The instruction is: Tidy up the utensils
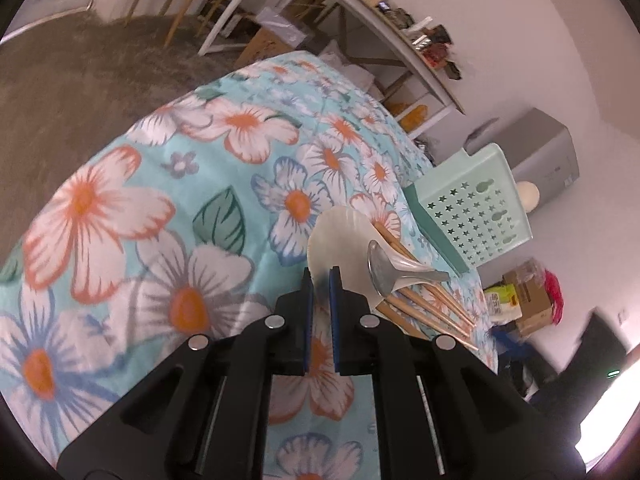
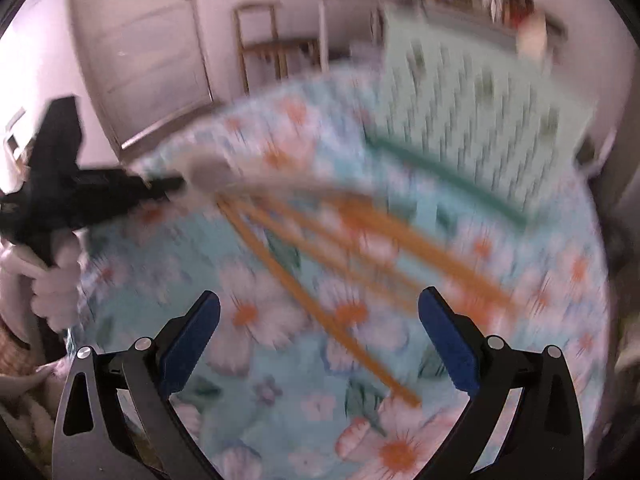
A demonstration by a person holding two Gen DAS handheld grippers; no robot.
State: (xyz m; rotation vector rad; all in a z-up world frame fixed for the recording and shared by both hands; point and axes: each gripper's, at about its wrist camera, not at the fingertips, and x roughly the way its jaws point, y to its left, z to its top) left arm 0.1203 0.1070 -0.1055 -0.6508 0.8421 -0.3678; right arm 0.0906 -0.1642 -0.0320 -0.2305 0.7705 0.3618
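Observation:
A white shell-shaped plate [image 1: 340, 232] lies on the floral tablecloth [image 1: 168, 184] with a metal spoon [image 1: 384, 268] and several wooden chopsticks [image 1: 424, 304] across it. My left gripper [image 1: 321, 280] has its jaws nearly closed around the plate's near rim. In the blurred right wrist view the chopsticks [image 2: 320, 272] fan out on the cloth, with the spoon [image 2: 208, 172] at their far end. My right gripper [image 2: 320, 328] is wide open and empty above the chopsticks' near ends. The left gripper [image 2: 100, 196] shows at the left, at the plate.
A mint green perforated utensil rack [image 1: 476, 212] stands at the table's far right; it also shows in the right wrist view [image 2: 472, 88]. Shelves, a wooden chair [image 2: 272, 48], boxes and carpet surround the table.

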